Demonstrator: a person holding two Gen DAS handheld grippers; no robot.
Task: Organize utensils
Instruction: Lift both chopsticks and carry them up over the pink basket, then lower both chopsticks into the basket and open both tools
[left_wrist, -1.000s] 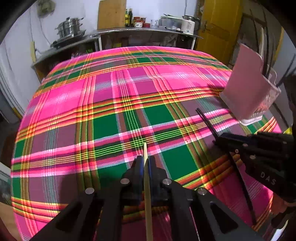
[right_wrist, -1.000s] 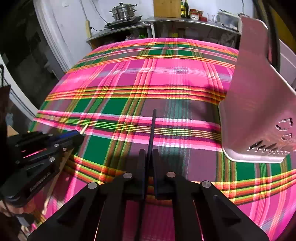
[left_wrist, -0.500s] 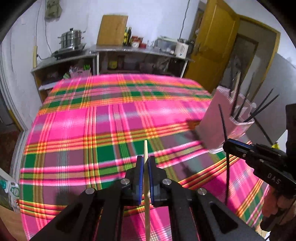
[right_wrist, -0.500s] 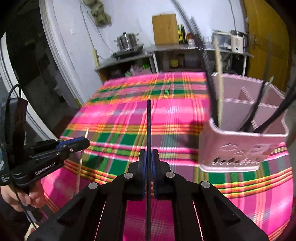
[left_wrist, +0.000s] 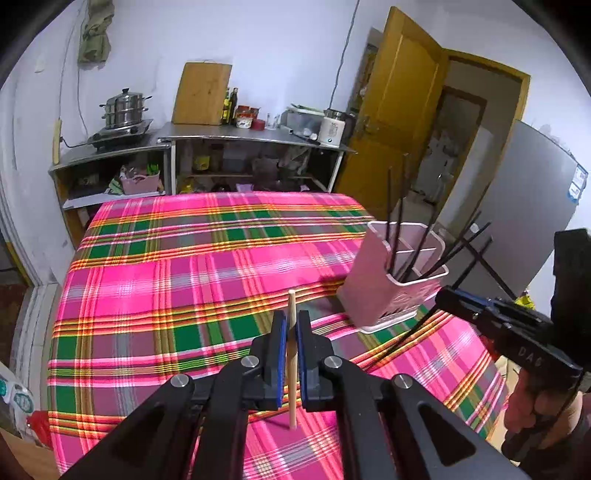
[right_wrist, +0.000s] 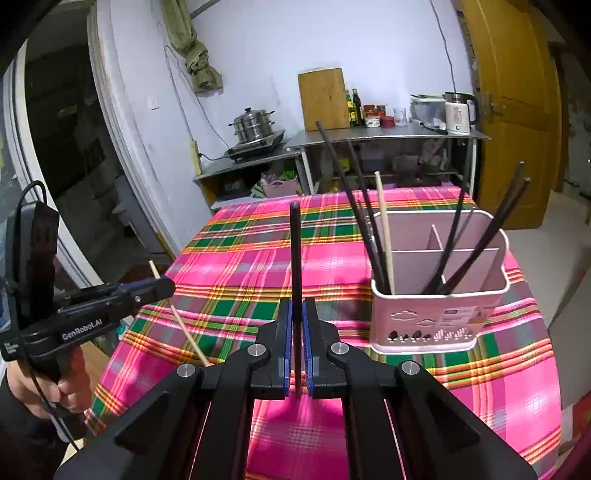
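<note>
pointing up, black chopstick (gripper-clamped), upright

Left gripper: blue pads closed on a pale wooden chopstick, which stands nearly upright between them, tip above the pads.
Right gripper: at the right edge, clamping a black chopstick that slants down to the left.
Holder: pink, divided, near the table's right edge, with several black chopsticks leaning in it.
Tablecloth: pink, green and yellow plaid.
Background: counter with steamer pot, cutting board, kettle; yellow door.
</note>
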